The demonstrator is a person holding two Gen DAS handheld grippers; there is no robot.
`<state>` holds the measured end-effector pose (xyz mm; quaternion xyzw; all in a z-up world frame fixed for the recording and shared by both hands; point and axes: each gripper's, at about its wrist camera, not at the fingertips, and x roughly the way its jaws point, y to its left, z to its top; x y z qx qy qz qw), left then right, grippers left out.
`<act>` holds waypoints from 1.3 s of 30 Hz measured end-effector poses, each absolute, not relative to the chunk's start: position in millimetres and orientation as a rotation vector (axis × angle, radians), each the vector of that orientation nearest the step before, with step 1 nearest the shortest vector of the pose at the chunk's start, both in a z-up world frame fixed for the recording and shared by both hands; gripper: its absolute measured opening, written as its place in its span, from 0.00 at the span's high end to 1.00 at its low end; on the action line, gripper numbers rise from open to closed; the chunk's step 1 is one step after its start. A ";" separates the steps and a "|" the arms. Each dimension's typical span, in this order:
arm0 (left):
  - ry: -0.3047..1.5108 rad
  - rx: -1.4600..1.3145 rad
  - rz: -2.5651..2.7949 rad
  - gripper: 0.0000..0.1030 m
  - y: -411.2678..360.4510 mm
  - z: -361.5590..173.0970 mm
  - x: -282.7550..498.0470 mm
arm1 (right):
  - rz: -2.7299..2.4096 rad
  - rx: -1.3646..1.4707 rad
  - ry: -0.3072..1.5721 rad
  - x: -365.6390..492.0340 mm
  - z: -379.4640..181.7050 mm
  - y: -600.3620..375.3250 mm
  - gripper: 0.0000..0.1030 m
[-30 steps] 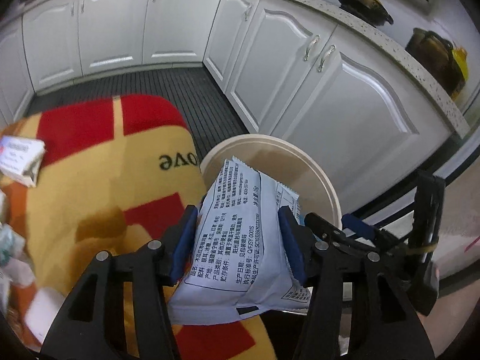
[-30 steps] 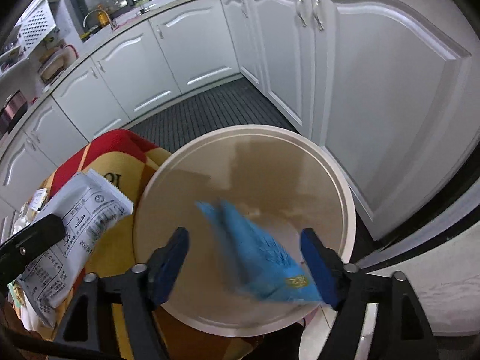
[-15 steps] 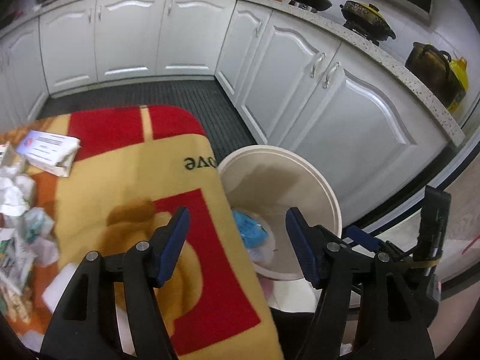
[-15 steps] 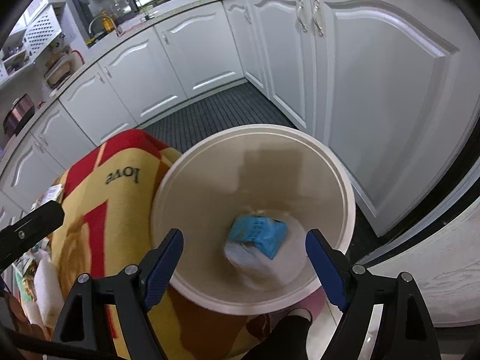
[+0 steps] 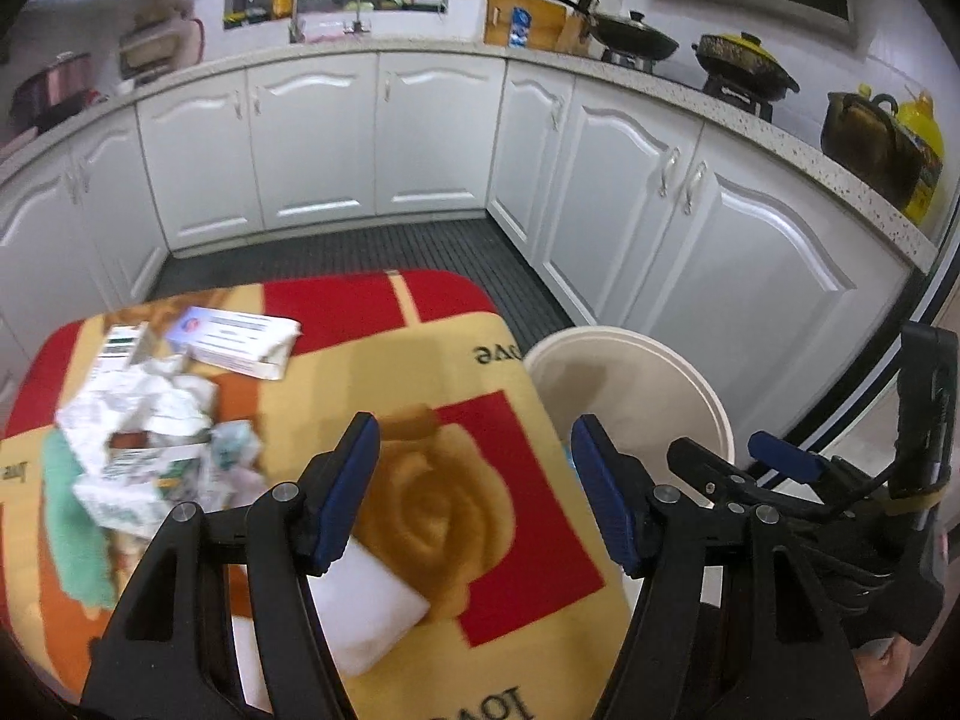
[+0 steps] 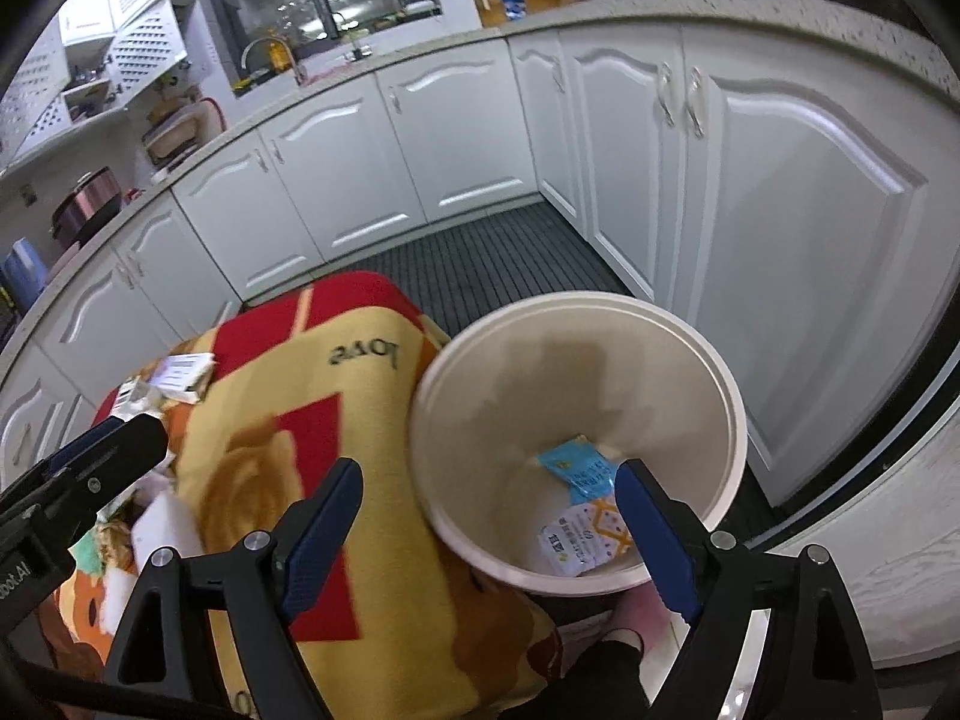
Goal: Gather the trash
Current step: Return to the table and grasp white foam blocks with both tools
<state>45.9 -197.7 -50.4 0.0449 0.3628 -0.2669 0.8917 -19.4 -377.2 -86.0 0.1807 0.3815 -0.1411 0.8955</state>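
The cream round bin (image 6: 576, 300) stands on the floor against the table's right edge. In it lie a blue packet (image 6: 579, 471) and a white printed packet (image 6: 585, 540). My right gripper (image 6: 489, 480) hangs above the bin's near rim, its jaws opening wider with nothing between them. My left gripper (image 5: 474, 429) is open and empty over the yellow and red rose blanket (image 5: 432, 498). The bin (image 5: 660, 384) is to its right. A pile of crumpled paper and wrappers (image 5: 150, 420) lies to its left, with a flat white box (image 5: 234, 342) behind.
A white pad (image 5: 360, 606) lies on the blanket under the left gripper, and a green cloth (image 5: 72, 516) at the far left. White cabinets (image 6: 780, 228) wrap around a dark ribbed floor mat (image 6: 492, 252). Pots (image 5: 744, 60) sit on the counter.
The left gripper let go of the white printed packet and the right one of the blue packet; both now lie in the bin. Both grippers rose and drew back, the left turning toward the table.
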 end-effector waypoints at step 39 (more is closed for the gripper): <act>0.638 0.051 -0.358 0.33 -53.7 -37.7 4.2 | -0.118 0.166 0.682 -24.2 -28.7 -238.8 0.11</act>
